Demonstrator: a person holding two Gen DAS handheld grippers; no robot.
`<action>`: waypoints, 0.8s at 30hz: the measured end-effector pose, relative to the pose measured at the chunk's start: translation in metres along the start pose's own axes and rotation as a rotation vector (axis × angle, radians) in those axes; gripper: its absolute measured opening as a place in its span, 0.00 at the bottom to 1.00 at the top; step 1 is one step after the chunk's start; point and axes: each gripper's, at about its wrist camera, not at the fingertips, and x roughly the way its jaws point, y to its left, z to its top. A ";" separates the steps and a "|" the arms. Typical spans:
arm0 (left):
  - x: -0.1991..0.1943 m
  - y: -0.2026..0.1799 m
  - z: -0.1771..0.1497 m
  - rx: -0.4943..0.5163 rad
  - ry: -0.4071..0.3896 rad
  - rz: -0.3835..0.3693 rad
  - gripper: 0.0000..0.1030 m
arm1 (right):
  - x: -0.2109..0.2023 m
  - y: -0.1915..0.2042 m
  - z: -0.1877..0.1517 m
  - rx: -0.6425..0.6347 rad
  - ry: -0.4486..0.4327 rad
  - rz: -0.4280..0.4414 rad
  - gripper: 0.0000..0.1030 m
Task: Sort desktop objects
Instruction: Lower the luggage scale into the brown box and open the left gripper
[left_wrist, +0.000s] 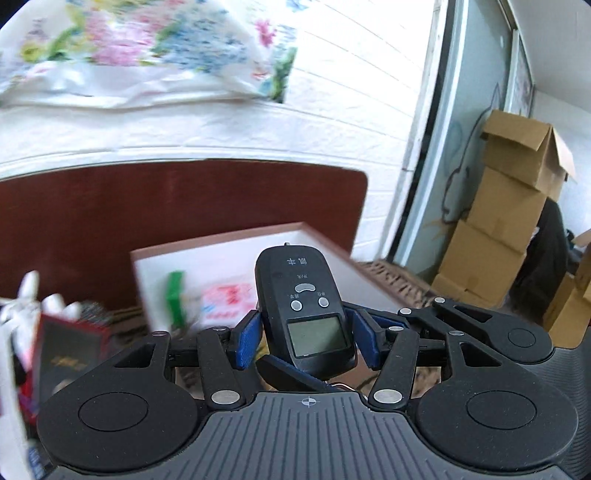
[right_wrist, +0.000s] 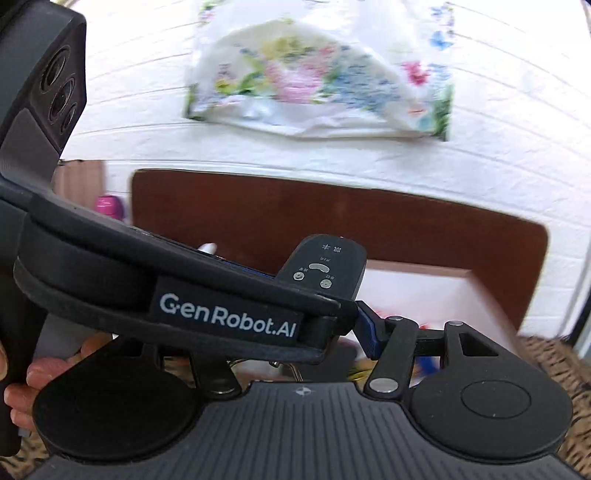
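Two fisheye views look forward along a pair of hand-held black grippers, both raised above a cluttered desk. In the left wrist view, the left gripper (left_wrist: 306, 338) is clamped on a black handheld scale (left_wrist: 306, 306): its two blue pads (left_wrist: 246, 341) press against the device's sides, one on each side of the small grey screen. The scale points away from the camera, with three buttons and printed characters on its upper face. Behind and below it lies an open white box with a pinkish rim (left_wrist: 236, 240), holding a green item (left_wrist: 176, 297) and a pink and white packet (left_wrist: 227, 299). A dark red board (left_wrist: 177, 206) stands against a white brick wall (left_wrist: 332, 122), where a floral cloth (left_wrist: 147, 48) hangs. Stacked cardboard boxes (left_wrist: 513, 206) fill the right side, and a dark red-edged packet (left_wrist: 70, 354) sits at the lower left. In the right wrist view, the left gripper's body crosses the picture from the left, labelled "GenRobot.AI", with fingers of a hand (right_wrist: 44, 373) wrapped on its handle. It covers most of the right gripper (right_wrist: 321, 332); only one blue pad is visible, so I cannot tell whether this claw is apart or gripping. The scale's top end pokes out above.
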 end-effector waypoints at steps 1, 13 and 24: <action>0.010 -0.002 0.005 -0.002 0.001 -0.014 0.56 | 0.005 -0.011 0.003 -0.003 0.004 -0.014 0.63; 0.133 -0.007 0.037 -0.112 0.056 -0.102 0.65 | 0.074 -0.096 0.004 -0.083 0.110 -0.093 0.61; 0.216 0.011 0.015 -0.261 0.181 -0.140 0.64 | 0.126 -0.125 -0.024 -0.180 0.285 -0.103 0.61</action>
